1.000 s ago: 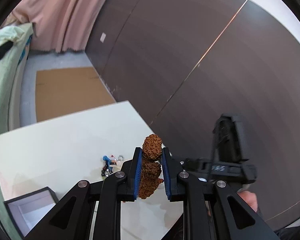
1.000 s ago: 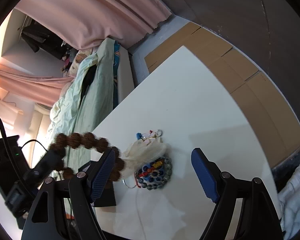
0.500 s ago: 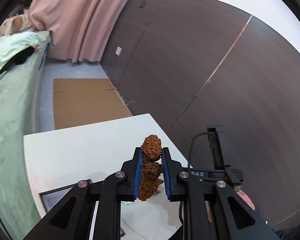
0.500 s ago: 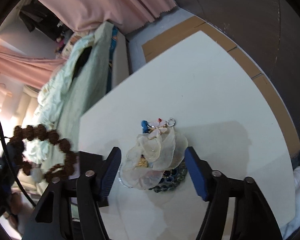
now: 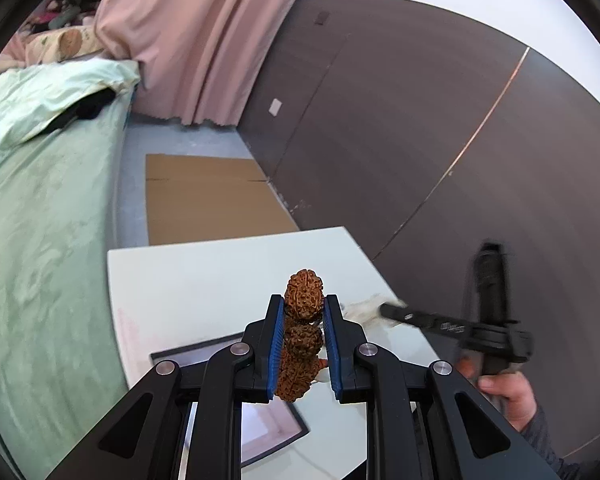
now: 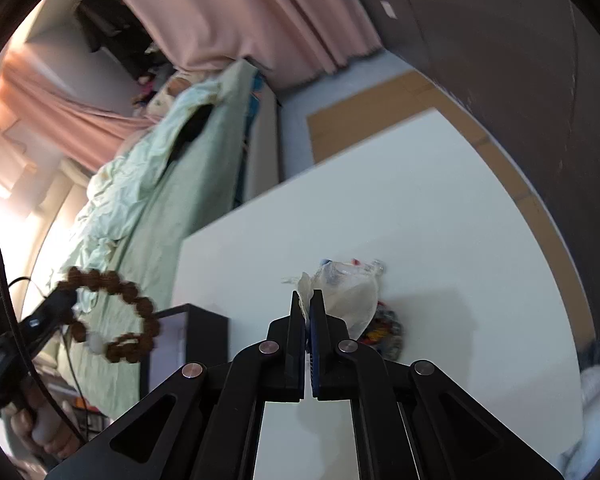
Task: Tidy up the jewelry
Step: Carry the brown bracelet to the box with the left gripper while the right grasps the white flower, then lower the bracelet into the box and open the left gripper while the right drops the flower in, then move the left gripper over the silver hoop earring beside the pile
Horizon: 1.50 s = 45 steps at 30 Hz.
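Note:
My left gripper is shut on a bracelet of rough brown seed beads, held up over the white table. In the right wrist view the bracelet hangs as a ring at the left. My right gripper is shut on the edge of a sheer white organza pouch lying on the table. A multicoloured bead bracelet lies partly under the pouch. Small blue and red trinkets lie beyond it. The right gripper shows blurred in the left wrist view.
A dark-framed jewelry box with a pale lining sits at the table's near left; it also shows in the right wrist view. A green-covered bed runs along the left. Cardboard lies on the floor. A dark panelled wall stands right.
My right gripper has moved in on the pouch and closed from wide open to shut on its edge. My left gripper has carried the seed bracelet up and away to the left.

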### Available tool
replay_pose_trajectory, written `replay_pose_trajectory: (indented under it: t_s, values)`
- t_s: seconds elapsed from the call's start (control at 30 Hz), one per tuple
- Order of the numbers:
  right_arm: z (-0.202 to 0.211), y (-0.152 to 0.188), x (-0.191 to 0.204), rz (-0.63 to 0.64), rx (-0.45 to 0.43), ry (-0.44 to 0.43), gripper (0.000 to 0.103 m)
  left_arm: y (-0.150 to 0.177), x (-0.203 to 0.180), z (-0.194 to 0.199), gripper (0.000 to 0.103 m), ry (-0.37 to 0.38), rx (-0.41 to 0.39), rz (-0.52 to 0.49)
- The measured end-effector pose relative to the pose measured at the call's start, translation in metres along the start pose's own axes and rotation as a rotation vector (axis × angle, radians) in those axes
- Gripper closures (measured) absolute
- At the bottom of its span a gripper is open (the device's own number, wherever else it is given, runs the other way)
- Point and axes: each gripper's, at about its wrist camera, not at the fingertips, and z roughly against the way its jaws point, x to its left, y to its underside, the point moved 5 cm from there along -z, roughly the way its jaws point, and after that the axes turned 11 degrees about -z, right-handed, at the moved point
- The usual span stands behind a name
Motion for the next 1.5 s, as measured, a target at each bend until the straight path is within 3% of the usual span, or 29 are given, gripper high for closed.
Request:
replay_pose_trajectory:
  t_s: [0.2, 0.3, 0.4, 0.47, 0.53, 0.7, 1.0, 1.07, 1.1, 1.13, 1.17, 1.23, 1.5]
  values:
    - [0.018, 0.007, 0.029, 0.053, -0.048, -0.046, 0.1, 0.012, 0.016, 0.002, 0.083, -0.03, 0.031, 0.016]
    - [0.023, 0.011, 0.045, 0.073, -0.066, -0.071, 0.1, 0.016, 0.023, 0.001, 0.083, -0.011, 0.049, 0.047]
    - [0.026, 0.013, 0.058, 0.089, -0.073, -0.101, 0.1, 0.017, 0.036, 0.0, 0.066, -0.019, 0.073, 0.098]
    - [0.026, 0.015, 0.067, 0.1, -0.069, -0.128, 0.1, 0.017, 0.043, 0.006, 0.037, -0.031, 0.054, 0.128]
    - [0.027, 0.019, 0.077, 0.11, -0.062, -0.161, 0.1, 0.015, 0.048, 0.014, 0.029, -0.049, 0.018, 0.144]
    - [0.015, 0.03, 0.101, 0.133, -0.025, -0.217, 0.1, 0.013, 0.059, 0.029, 0.027, -0.094, -0.027, 0.162]
    - [-0.007, 0.049, 0.136, 0.186, 0.056, -0.292, 0.1, 0.015, 0.07, 0.032, 0.027, -0.12, -0.027, 0.169]
    - [-0.016, 0.056, 0.143, 0.206, 0.089, -0.268, 0.099, 0.015, 0.072, 0.034, 0.027, -0.122, -0.032, 0.173]
    - [-0.021, 0.059, 0.145, 0.212, 0.104, -0.254, 0.096, 0.015, 0.073, 0.034, 0.027, -0.124, -0.035, 0.175]
    - [-0.029, 0.061, 0.144, 0.213, 0.137, -0.23, 0.083, 0.015, 0.073, 0.035, 0.027, -0.125, -0.037, 0.176]
    - [-0.032, 0.062, 0.142, 0.208, 0.148, -0.216, 0.058, 0.015, 0.074, 0.036, 0.027, -0.126, -0.038, 0.176]
    - [-0.028, 0.058, 0.132, 0.185, 0.112, -0.187, 0.039, 0.016, 0.075, 0.035, 0.027, -0.129, -0.035, 0.174]
    - [0.002, 0.037, 0.095, 0.107, 0.037, -0.171, 0.039, 0.013, 0.06, 0.023, 0.027, -0.108, -0.007, 0.136]
